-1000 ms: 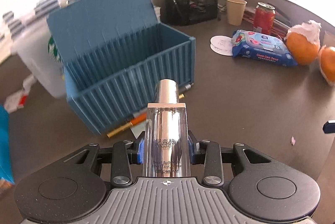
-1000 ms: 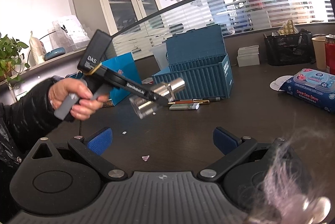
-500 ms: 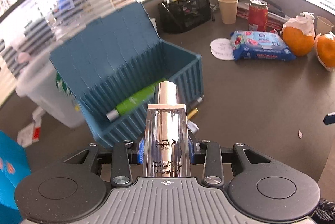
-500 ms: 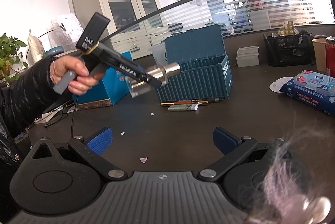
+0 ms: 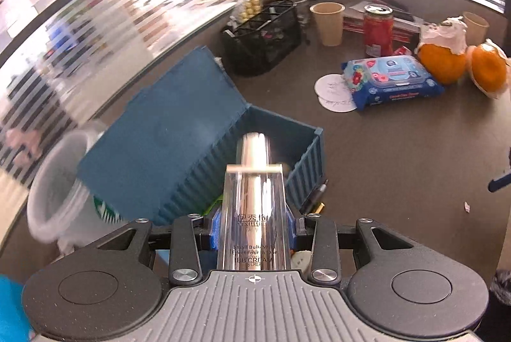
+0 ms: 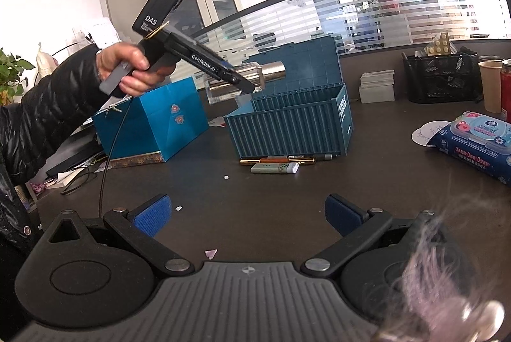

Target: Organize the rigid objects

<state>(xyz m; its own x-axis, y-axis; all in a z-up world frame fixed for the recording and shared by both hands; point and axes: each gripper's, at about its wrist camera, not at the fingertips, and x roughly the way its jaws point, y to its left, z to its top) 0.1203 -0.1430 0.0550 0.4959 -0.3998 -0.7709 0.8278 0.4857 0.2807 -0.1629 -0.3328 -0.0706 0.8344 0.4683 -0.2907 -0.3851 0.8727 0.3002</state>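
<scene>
Bottle (image 5: 254,208) is sitting clamped between the left tool's (image 5: 254,228) blue pads, its silver cap pointing over the open blue box (image 5: 306,163) on the desk (image 5: 399,156). From the right wrist, a hand (image 6: 127,70) is holding that tool with the bottle above the box's near end; the right tool (image 6: 247,214) is hanging open and empty above the desk.

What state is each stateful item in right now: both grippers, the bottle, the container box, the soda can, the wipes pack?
left gripper: shut on the BB cream bottle
BB cream bottle: held in the air, cap on
right gripper: open, empty
blue container box: lid open
red can: upright
wipes pack: flap closed
</scene>
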